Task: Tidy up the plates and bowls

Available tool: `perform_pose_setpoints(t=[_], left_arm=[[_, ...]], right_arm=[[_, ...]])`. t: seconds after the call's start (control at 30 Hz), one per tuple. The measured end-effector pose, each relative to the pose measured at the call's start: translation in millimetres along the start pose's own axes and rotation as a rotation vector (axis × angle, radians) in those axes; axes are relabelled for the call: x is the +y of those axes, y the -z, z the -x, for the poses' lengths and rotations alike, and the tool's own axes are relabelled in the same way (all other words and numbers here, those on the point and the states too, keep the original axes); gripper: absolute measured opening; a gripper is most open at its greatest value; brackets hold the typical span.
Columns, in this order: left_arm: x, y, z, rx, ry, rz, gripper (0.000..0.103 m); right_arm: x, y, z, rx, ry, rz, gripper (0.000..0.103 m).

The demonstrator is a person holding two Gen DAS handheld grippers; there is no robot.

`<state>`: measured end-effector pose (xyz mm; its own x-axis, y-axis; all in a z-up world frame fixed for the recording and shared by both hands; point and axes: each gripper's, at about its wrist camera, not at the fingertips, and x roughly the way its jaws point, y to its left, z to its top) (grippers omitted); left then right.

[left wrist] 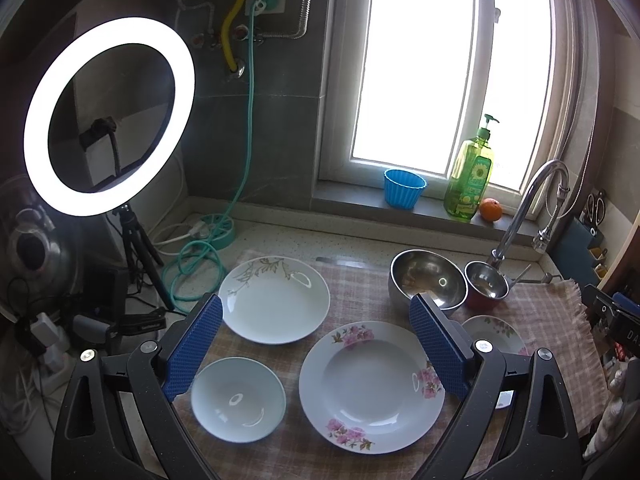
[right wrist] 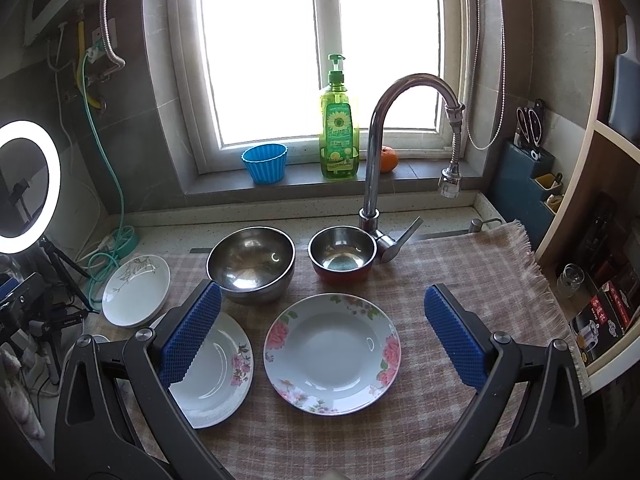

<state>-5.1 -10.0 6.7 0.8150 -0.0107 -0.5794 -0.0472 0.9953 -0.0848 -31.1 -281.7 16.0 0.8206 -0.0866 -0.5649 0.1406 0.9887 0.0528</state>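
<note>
Everything lies on a checked cloth (right wrist: 460, 276). In the left wrist view, a white plate with a leaf pattern (left wrist: 274, 300) sits at the back left, a small pale blue plate (left wrist: 238, 400) is in front of it, and a pink-blossom plate (left wrist: 372, 386) is to its right. My left gripper (left wrist: 315, 308) hovers open above them, holding nothing. In the right wrist view, a rose-rimmed plate (right wrist: 332, 356) lies centred under my open, empty right gripper (right wrist: 322, 292). Behind it stand a large steel bowl (right wrist: 251, 264) and a small steel bowl with a red outside (right wrist: 342, 254). The blossom plate (right wrist: 218, 372) is partly behind the left finger.
A tall faucet (right wrist: 376, 140) rises behind the bowls. On the window sill stand a green soap bottle (right wrist: 338, 128), a blue cup (right wrist: 265, 162) and an orange (right wrist: 389, 159). A ring light (left wrist: 108, 116) on a tripod and cables crowd the left. Knife holder (right wrist: 528, 168) and shelves stand right.
</note>
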Motion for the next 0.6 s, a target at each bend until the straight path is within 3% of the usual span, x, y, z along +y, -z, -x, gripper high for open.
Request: perform_pose_setpoints(t=[0.6], left_arm=[[4.9,3.0,0.1,0.018,0.002,0.007,0.095]], right_arm=[[5.7,2.5,-2.8,0.006,-0.012,0.012,0.103]])
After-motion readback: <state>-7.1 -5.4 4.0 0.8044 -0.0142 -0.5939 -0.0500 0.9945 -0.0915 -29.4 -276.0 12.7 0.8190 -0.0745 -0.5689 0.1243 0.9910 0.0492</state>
